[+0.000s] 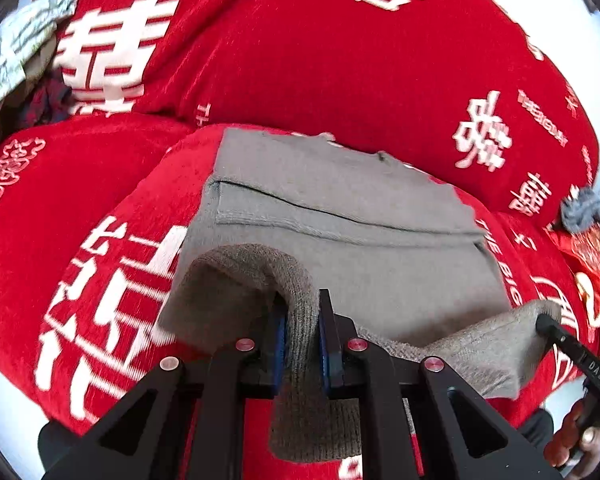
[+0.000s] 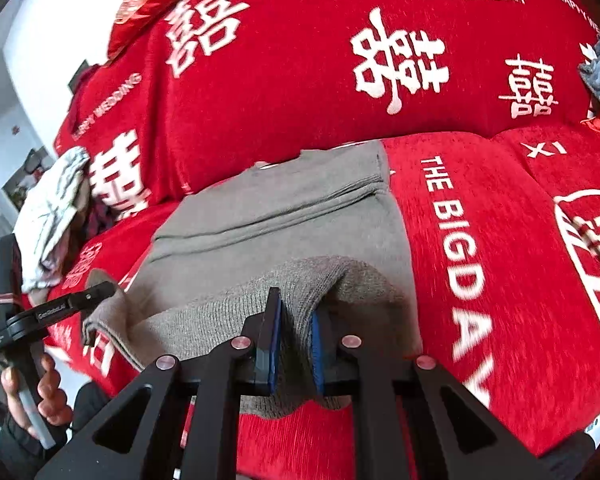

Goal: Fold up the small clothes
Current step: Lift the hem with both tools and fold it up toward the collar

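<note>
Closest to my left wrist camera, the left gripper [image 1: 303, 312] has its blue-padded jaws clenched on a bunched fold of the grey knitted garment [image 1: 340, 240], near that garment's front left corner. From my right wrist camera I see the same arrangement: the right gripper [image 2: 296, 312] is clamped on the knit at the front right corner, with fabric pinched between its blue pads.

Both corners are lifted off the surface, so the near edge of the grey garment [image 2: 276, 216] curls upward, while its far part lies flat on the seat of a red sofa cover [image 1: 300, 64] printed with white Chinese characters and the words "THE BIG DAY". A straight crease or seam runs across the garment's middle.

At the lower right of the left view, the right gripper [image 1: 550, 322] shows from the side, gripping the cloth, with the person's hand [image 1: 576, 436] on its handle. At the lower left of the right view, the left gripper [image 2: 100, 292] and the hand [image 2: 32, 396] holding it appear likewise.

A pale crumpled cloth [image 2: 52, 216] lies at the sofa's left end. A small blue-grey cloth [image 1: 588, 212] lies at the right end, beside a shiny red packet [image 1: 592, 256].
</note>
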`<state>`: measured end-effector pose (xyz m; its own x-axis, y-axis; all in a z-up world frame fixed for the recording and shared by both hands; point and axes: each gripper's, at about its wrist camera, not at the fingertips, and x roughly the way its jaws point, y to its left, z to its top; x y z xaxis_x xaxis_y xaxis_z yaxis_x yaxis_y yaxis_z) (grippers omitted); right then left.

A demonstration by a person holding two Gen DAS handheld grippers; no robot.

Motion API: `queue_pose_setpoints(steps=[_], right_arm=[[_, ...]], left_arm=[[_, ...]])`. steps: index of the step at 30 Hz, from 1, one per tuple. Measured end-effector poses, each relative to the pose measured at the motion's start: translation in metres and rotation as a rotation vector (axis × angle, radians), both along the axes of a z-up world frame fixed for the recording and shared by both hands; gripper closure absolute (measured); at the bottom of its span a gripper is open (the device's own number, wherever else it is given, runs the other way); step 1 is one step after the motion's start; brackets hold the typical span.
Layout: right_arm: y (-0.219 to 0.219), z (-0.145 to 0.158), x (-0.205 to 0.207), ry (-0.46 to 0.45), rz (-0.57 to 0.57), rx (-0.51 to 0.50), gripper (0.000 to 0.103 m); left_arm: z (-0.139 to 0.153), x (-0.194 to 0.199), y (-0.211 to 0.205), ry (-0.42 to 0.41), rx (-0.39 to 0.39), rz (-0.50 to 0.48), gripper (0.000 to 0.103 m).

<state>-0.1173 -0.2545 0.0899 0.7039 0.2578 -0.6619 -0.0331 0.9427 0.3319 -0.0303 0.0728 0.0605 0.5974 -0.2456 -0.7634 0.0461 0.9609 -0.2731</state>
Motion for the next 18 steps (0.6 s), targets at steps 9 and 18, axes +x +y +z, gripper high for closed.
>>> queue_pose_setpoints(steps=[9, 18], right_arm=[[-0.006, -0.052, 0.041, 0.153, -0.007, 0.052, 0.078], [-0.03, -0.054, 0.001, 0.107, 0.004, 0.243, 0.045]], left_arm=[[-0.04, 0.014, 0.034, 0.133, -0.234, -0.01, 0.014], [-0.036, -0.015, 0.05, 0.154, -0.399, -0.016, 0.01]])
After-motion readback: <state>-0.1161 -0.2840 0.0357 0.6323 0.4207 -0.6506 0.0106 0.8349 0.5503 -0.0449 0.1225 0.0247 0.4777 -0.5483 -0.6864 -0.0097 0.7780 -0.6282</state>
